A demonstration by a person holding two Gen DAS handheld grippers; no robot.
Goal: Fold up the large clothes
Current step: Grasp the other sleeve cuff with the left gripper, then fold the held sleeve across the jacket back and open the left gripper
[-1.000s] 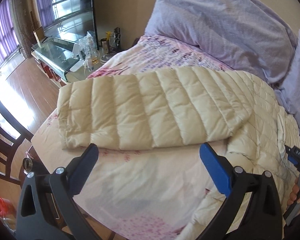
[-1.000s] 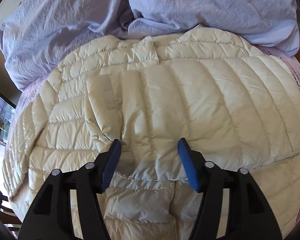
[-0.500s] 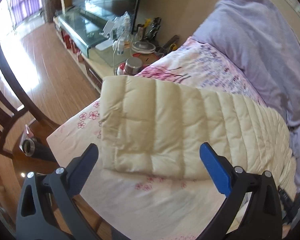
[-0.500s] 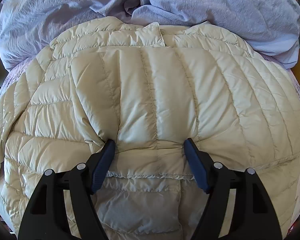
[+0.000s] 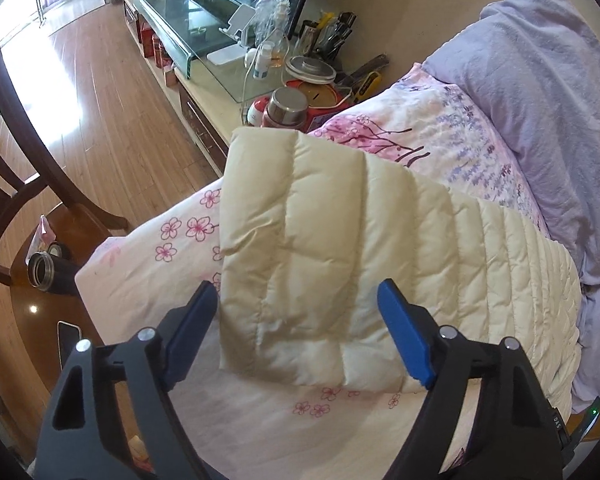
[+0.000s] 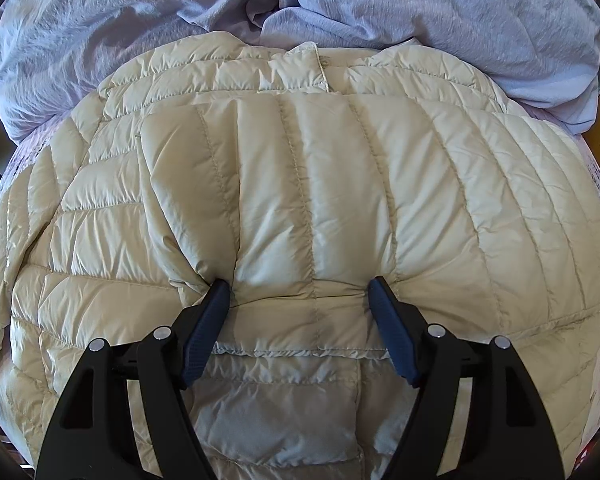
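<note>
A cream quilted down jacket (image 6: 300,208) lies spread on the bed, one sleeve folded across its body. In the left wrist view its other sleeve (image 5: 320,232) stretches out over the floral sheet. My left gripper (image 5: 296,320) is open, its blue fingers either side of the sleeve's cuff end, just above it. My right gripper (image 6: 300,300) is open and presses down into the folded sleeve's cuff on the jacket body, fabric dimpling at both fingertips (image 6: 220,292).
A lilac duvet (image 6: 340,12) is bunched behind the jacket. The floral bed sheet (image 5: 140,272) ends at the bed corner on the left. Past it stand a cluttered low cabinet (image 5: 284,72), a wooden chair (image 5: 16,184) and a dark flask (image 5: 44,272) on a brown table.
My left gripper swung left and closed in on the outstretched sleeve's cuff, and its fingers narrowed. My right gripper moved down onto the folded sleeve and widened a little.
</note>
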